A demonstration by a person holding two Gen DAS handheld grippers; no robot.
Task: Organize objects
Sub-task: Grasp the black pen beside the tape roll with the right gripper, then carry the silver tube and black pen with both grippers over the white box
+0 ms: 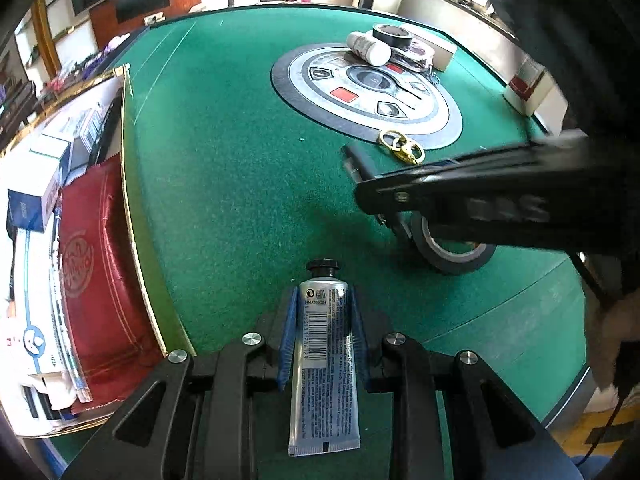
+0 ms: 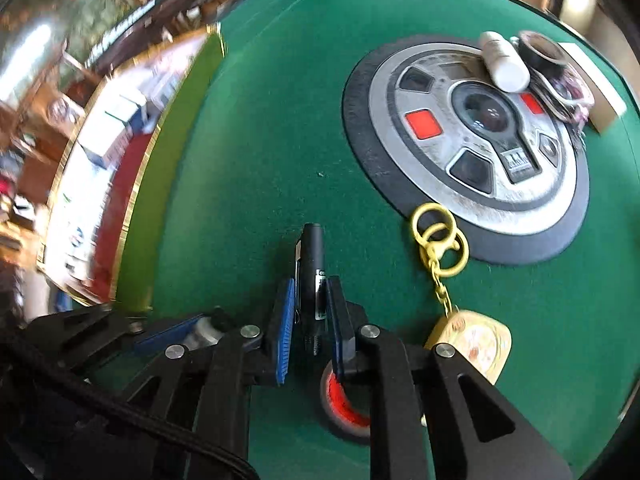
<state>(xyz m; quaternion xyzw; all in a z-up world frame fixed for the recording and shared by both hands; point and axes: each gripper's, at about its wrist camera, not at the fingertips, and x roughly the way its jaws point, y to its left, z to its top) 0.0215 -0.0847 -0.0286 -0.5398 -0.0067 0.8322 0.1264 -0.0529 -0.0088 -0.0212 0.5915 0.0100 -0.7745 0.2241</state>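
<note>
While my left tongs pinch a silver cream tube by its middle, my right tongs are pressed together on a black pen. The tube hangs just above the green worktop, cap end pointing away from me. The pen is low over the worktop too, close to my side.

I think the tube is light and soft. If I squeeze hard it could dent or push cream toward the black cap, so a gentle hold on the flat middle is best.

The pen looks light, stiff and smooth. It could slip or swing, because the blue pads grip it near its lower half and the top pokes out far past them.

Right under my right tongs lies a roll of tape with a red inside. Just beside it is a gold keychain with rings and a flat tag. I must not bump those.

Farther off, a round grey panel sits in the worktop, with a white bottle and another tape roll at its far edge. On the left side is a red tray with boxes, well apart from both tongs.
</note>
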